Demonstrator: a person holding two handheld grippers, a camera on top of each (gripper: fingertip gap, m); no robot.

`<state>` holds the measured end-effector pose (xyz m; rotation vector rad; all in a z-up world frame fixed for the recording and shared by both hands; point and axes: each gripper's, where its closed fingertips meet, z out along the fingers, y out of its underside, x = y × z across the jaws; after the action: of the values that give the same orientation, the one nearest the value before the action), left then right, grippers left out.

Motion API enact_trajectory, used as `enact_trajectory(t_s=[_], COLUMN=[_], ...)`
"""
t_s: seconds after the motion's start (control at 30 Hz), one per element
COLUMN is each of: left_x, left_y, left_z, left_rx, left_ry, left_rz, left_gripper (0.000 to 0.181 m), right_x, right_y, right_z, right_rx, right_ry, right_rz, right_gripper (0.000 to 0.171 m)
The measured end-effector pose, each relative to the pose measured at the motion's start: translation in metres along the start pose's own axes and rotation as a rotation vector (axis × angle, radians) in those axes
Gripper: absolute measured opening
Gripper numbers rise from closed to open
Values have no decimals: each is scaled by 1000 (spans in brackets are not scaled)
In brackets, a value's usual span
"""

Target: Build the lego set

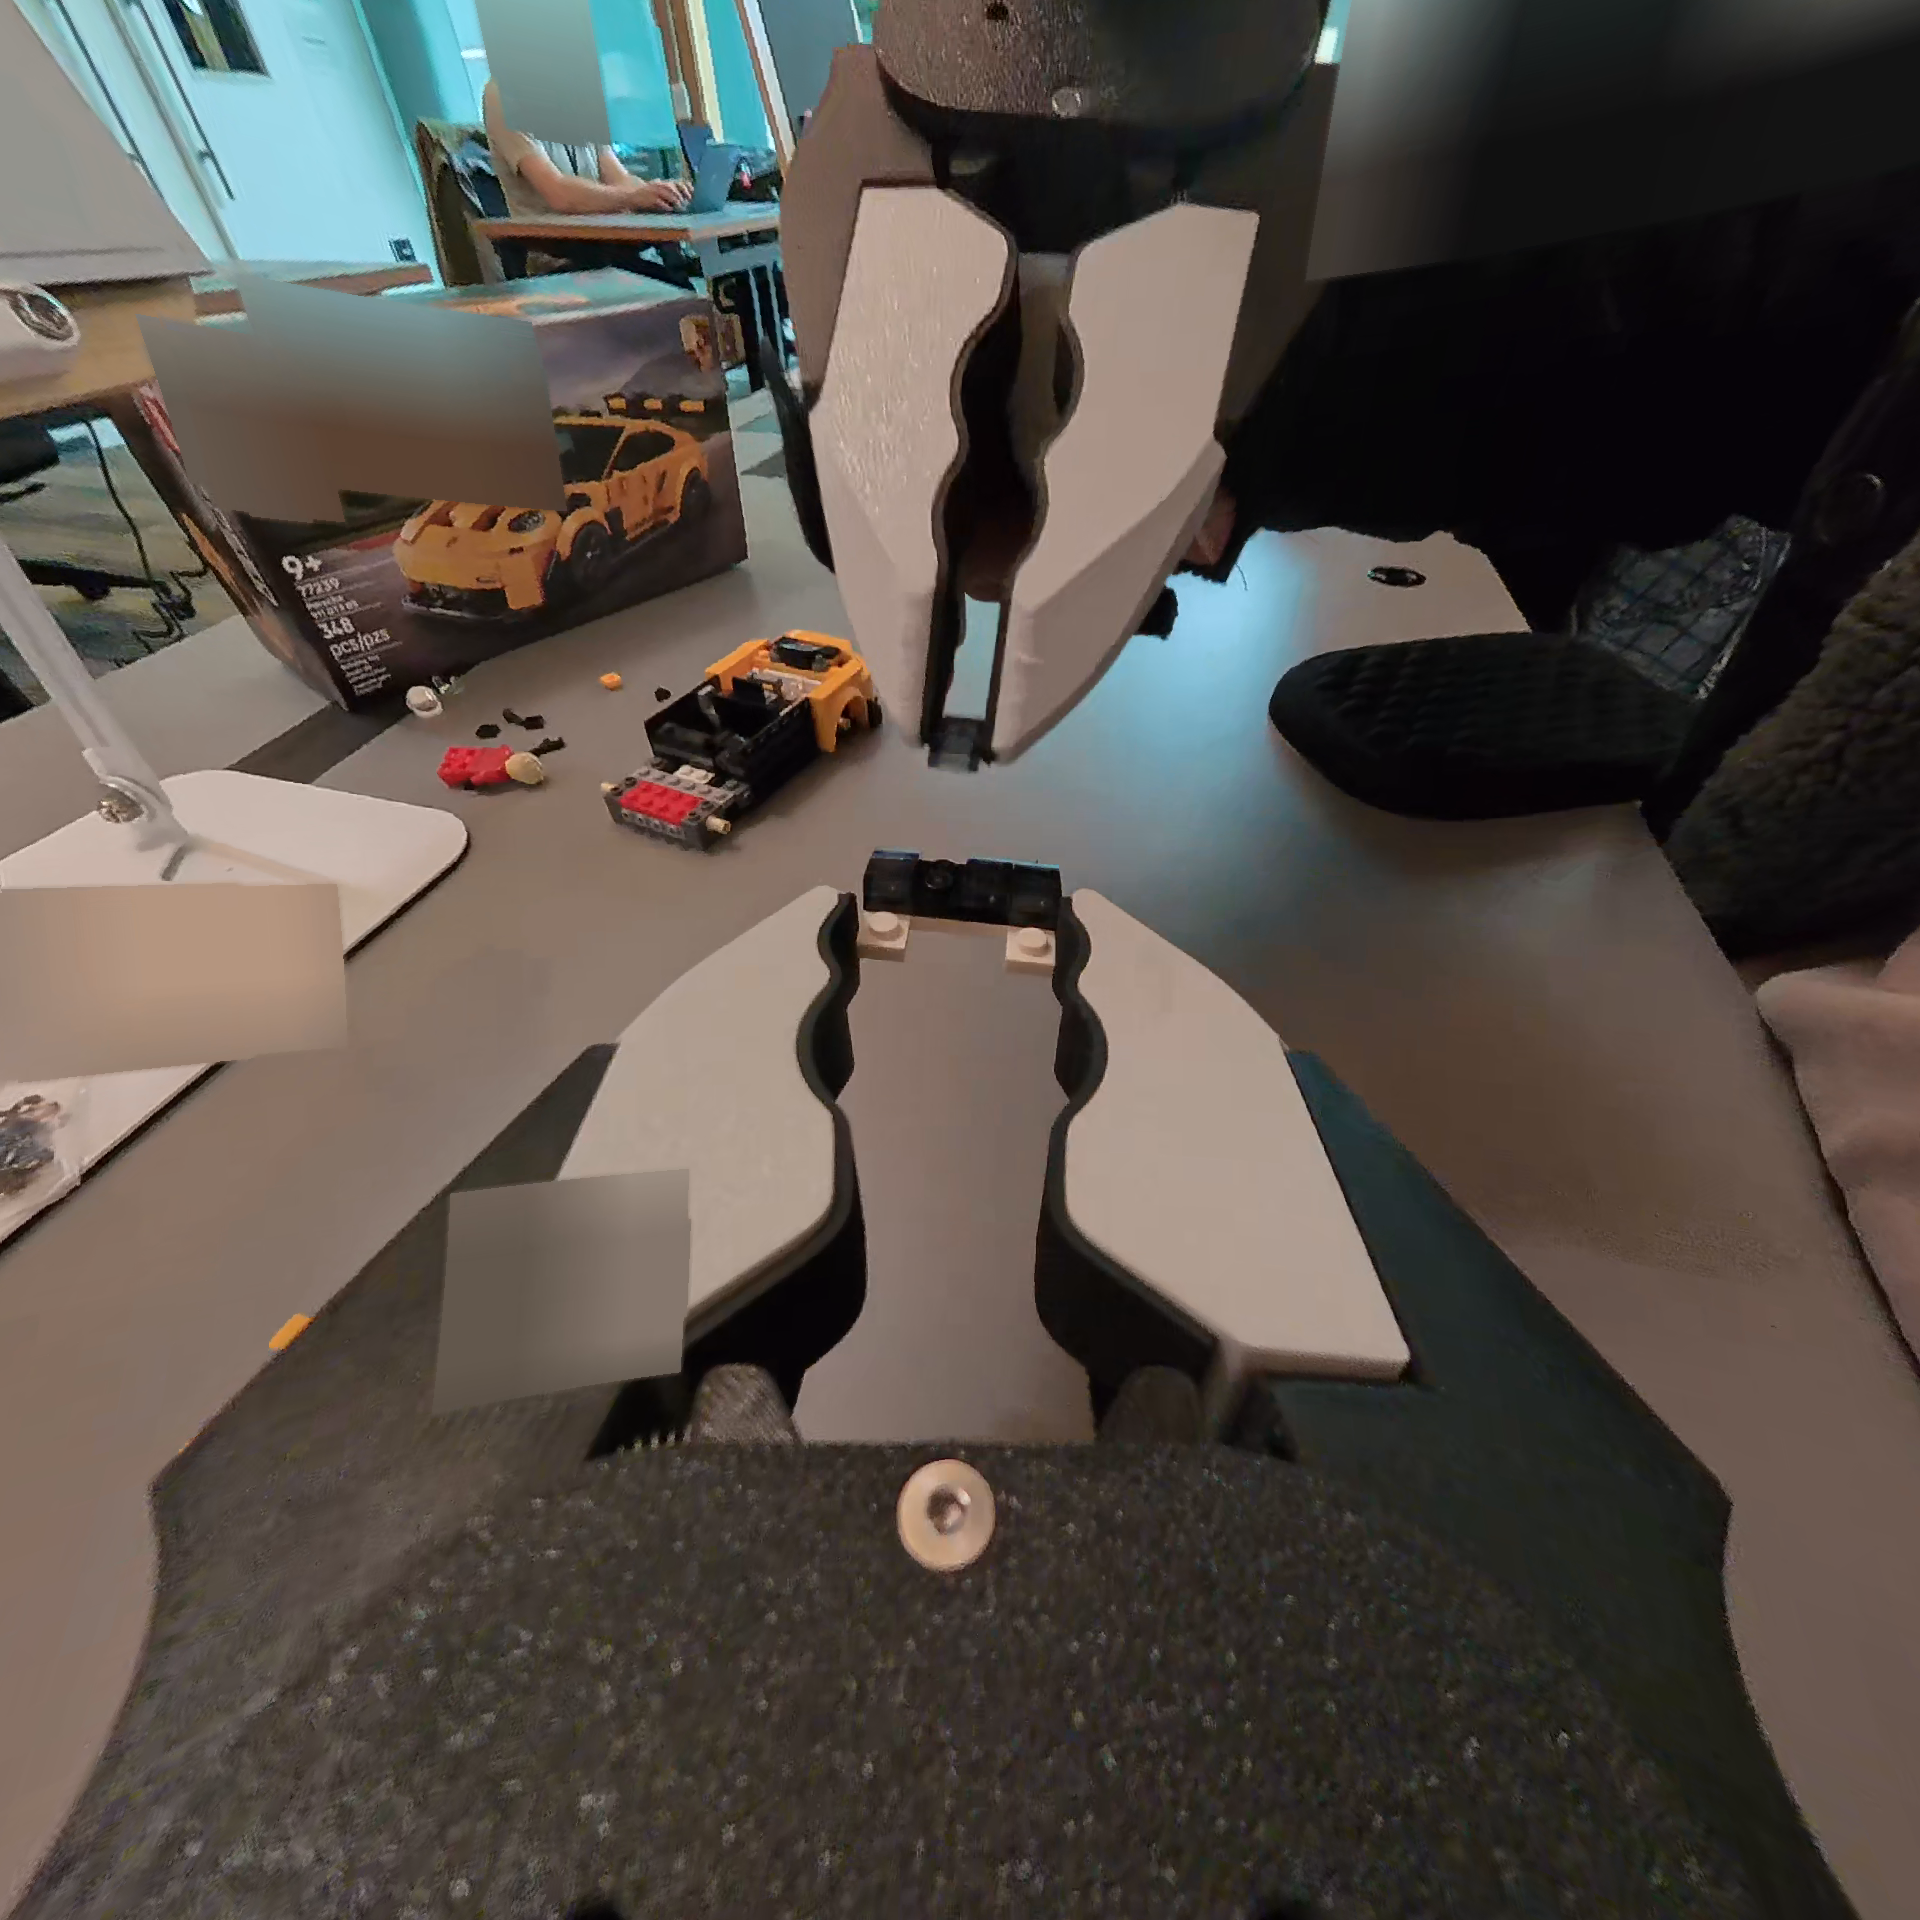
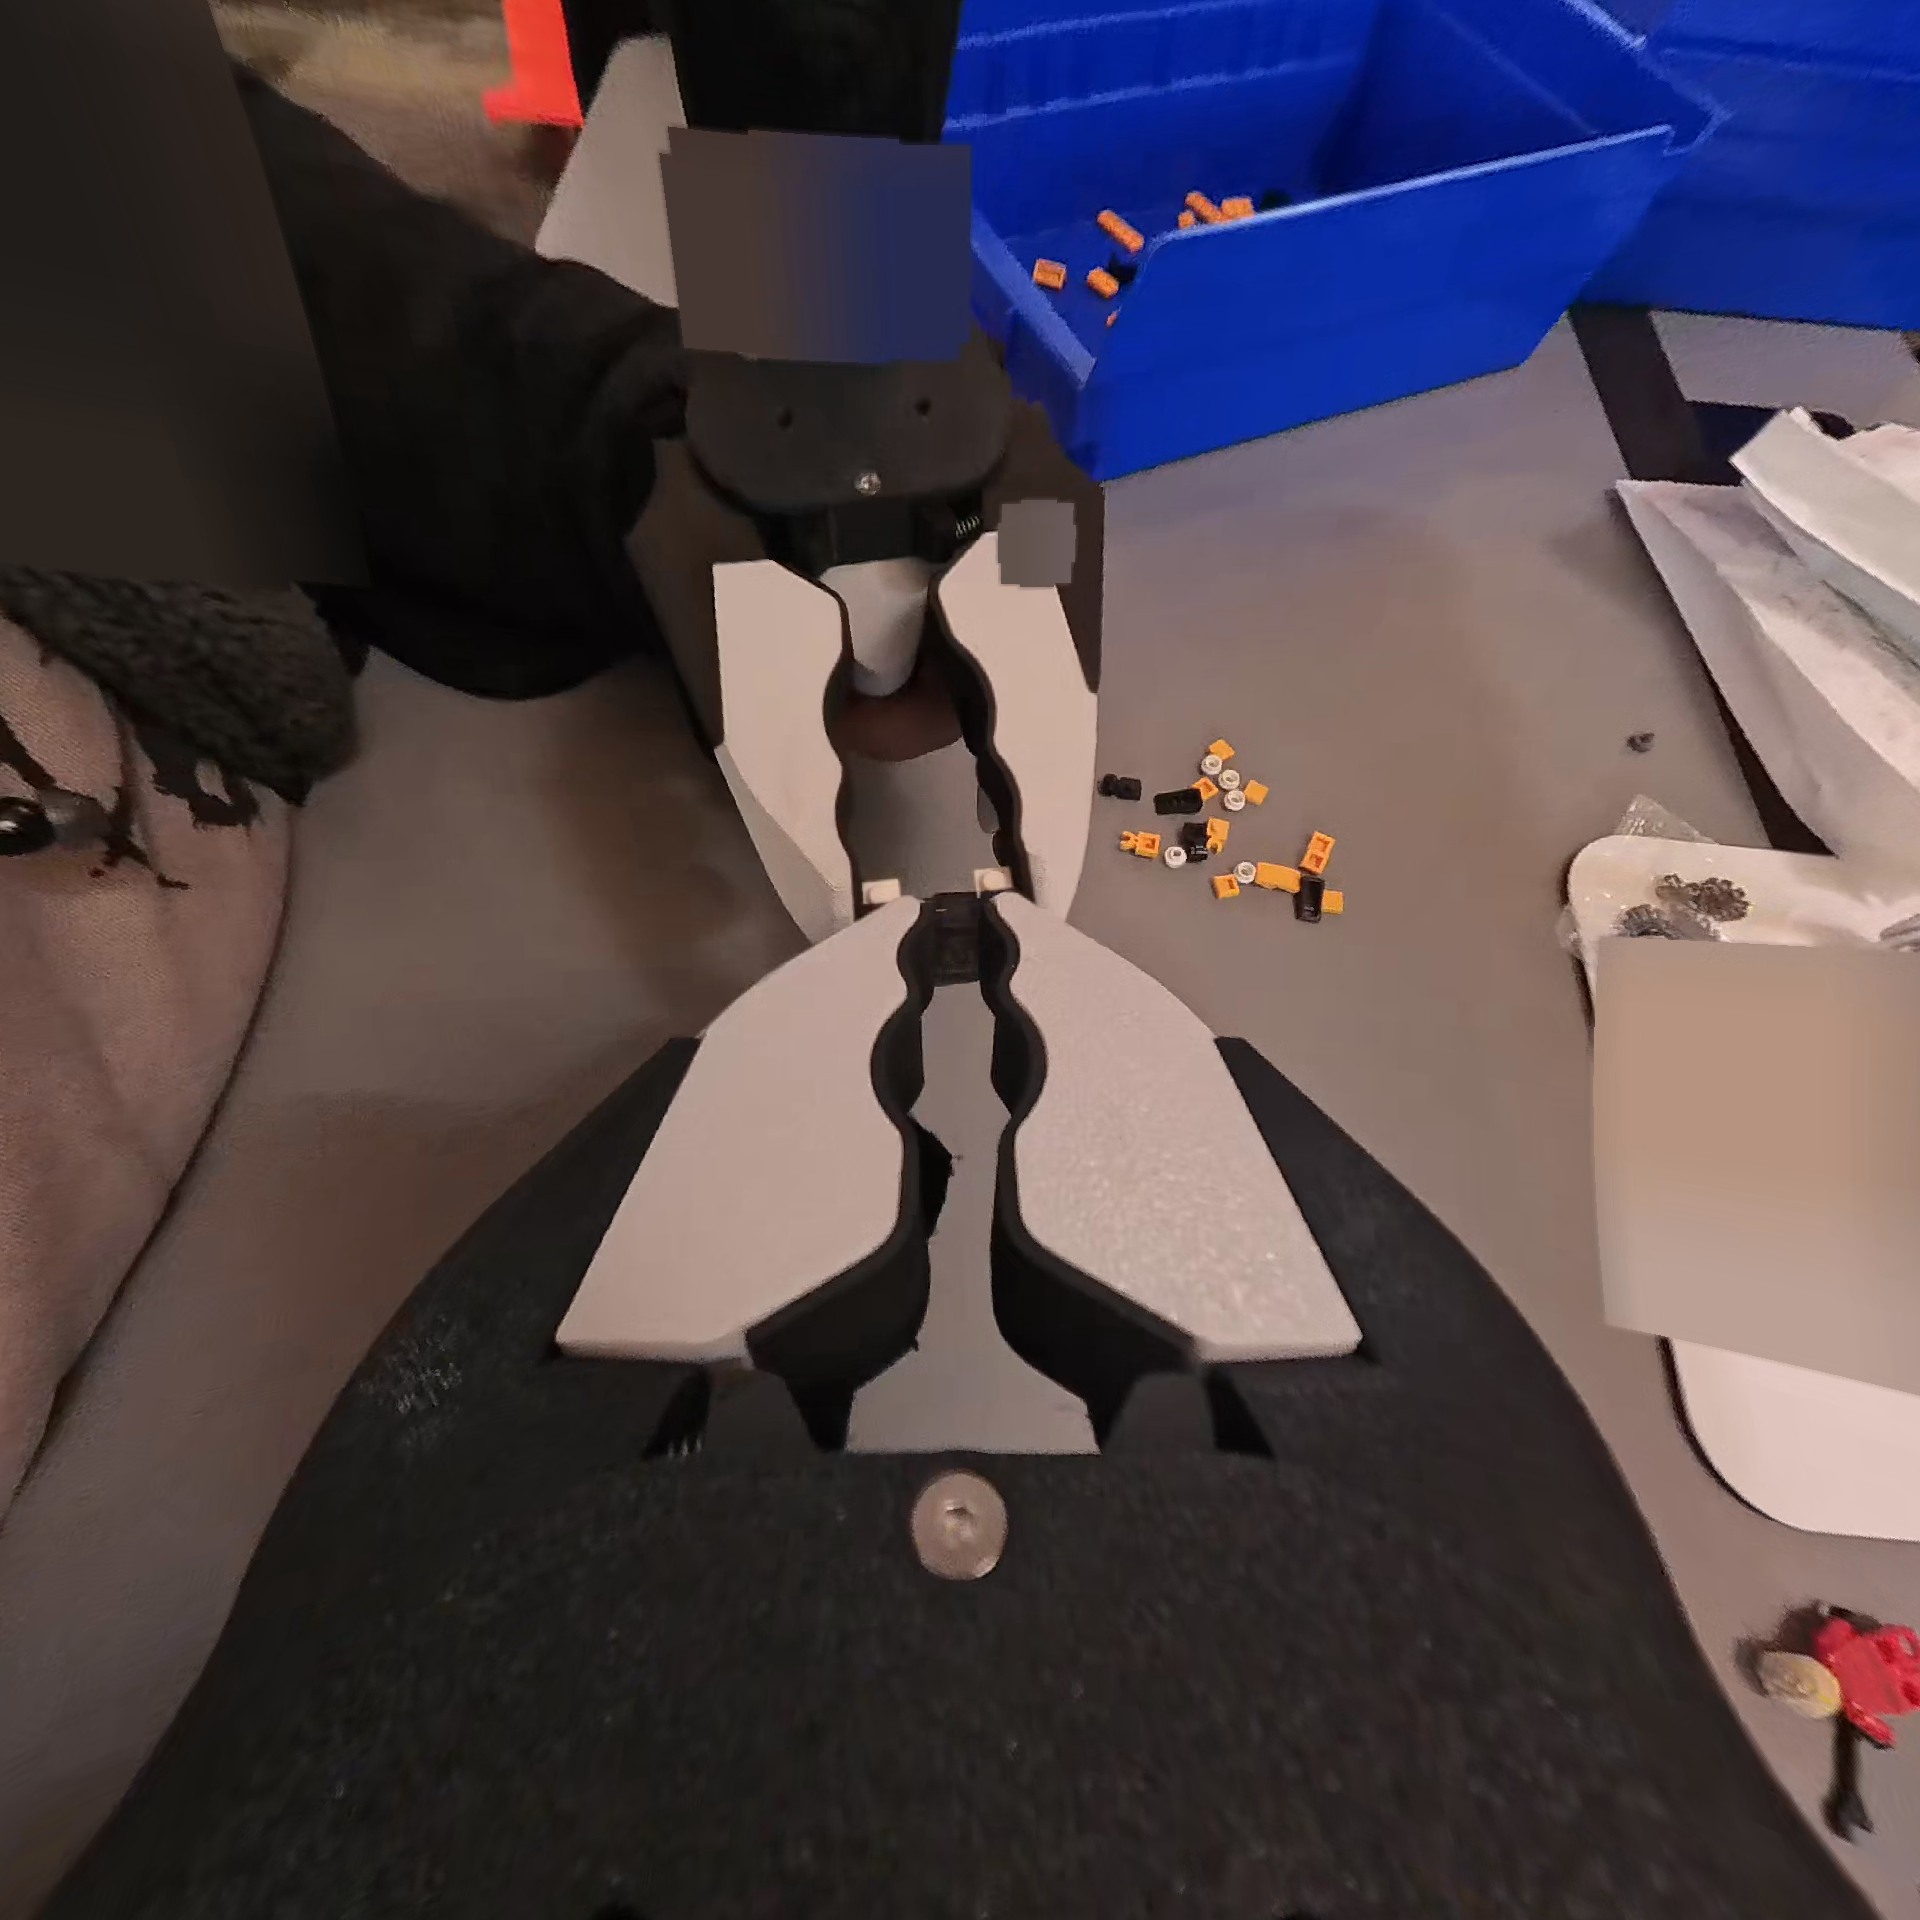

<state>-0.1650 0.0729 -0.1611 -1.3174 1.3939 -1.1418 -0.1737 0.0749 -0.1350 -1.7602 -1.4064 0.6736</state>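
Observation:
My left gripper (image 1: 961, 920) is shut on a small black and white lego sub-assembly (image 1: 961, 883), gripped by its two ends just above the grey table. My right gripper (image 2: 956, 925) is shut on a small black lego piece (image 2: 954, 951). In the left wrist view the right gripper (image 1: 958, 727) points down with that black piece (image 1: 958, 746) at its tips, a short gap from the sub-assembly. In the right wrist view the left gripper (image 2: 935, 883) faces mine, tips almost meeting. The part-built yellow and black car (image 1: 743, 748) stands to the left.
The lego box (image 1: 520, 499) stands behind the car, with a red minifigure (image 1: 488, 767) and small loose bits beside it. Loose orange, black and white pieces (image 2: 1236, 831) lie right of the grippers. Blue bins (image 2: 1351, 260), paper bags (image 2: 1787, 623) and a white lamp base (image 1: 260, 862) border the area. Both grippers' tips are close together, under 4 cm apart. The red minifigure (image 1: 488, 767) is about equally far from each gripper, around 30 cm. It turns up in the right wrist view (image 2: 1852, 1665) as well.

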Motion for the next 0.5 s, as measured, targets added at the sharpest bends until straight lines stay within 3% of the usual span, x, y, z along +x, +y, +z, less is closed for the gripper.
enact_trajectory(t_s=[0.5], left_x=[6], left_y=[-11], left_z=[-1], left_rx=[70], left_ry=[20], left_rz=[-10], left_gripper=[35], right_x=[-5], right_y=[0], right_z=[6], right_rx=[-100], right_ry=[-56], right_rz=[37], right_gripper=[9])
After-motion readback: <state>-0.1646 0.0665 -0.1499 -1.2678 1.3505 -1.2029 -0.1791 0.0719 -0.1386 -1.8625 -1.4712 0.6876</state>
